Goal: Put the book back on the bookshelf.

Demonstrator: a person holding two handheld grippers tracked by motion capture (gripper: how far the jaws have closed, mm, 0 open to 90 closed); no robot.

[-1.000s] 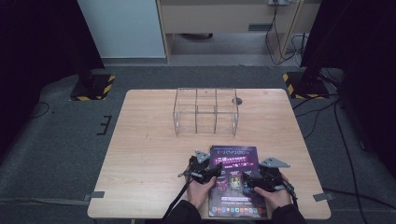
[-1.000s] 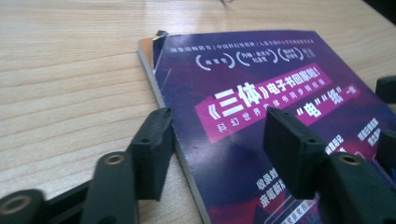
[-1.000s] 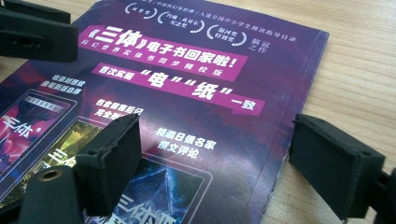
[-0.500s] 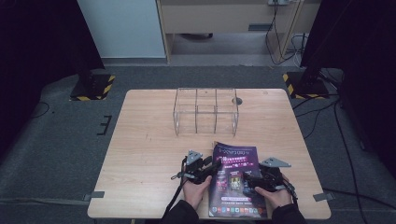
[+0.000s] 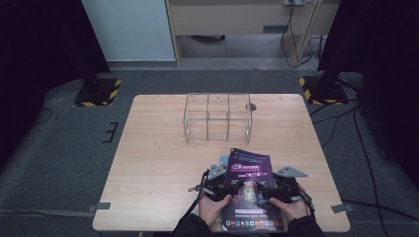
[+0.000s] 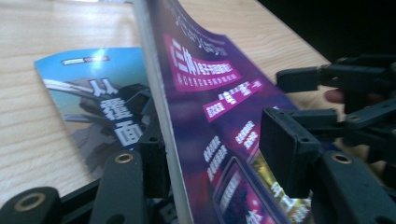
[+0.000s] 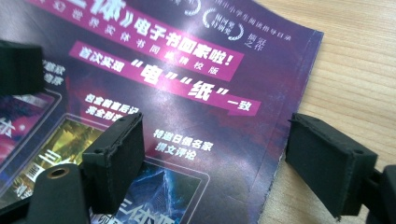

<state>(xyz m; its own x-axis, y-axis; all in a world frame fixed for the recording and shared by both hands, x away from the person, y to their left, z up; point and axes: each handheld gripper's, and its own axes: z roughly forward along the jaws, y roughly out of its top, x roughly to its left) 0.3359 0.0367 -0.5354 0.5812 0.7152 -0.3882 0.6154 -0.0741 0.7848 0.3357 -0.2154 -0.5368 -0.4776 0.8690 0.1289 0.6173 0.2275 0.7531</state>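
At the six o'clock edge of the pale wooden desk, your left tool straddles the raised spine edge of the glossy purple magazine, jaws spread; your right tool brackets its three o'clock edge, also spread. Close unevenly and the slick cover may buckle or slide onto the blue booklet beneath.

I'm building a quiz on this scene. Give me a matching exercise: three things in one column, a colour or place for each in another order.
Things:
1. magazine
2. booklet
3. clear rack

Descriptions:
A. blue cover, lying under the lifted edge
B. see-through, standing at the table's far middle
C. purple cover, between both hand-held grippers

Pairs: 1-C, 2-A, 3-B
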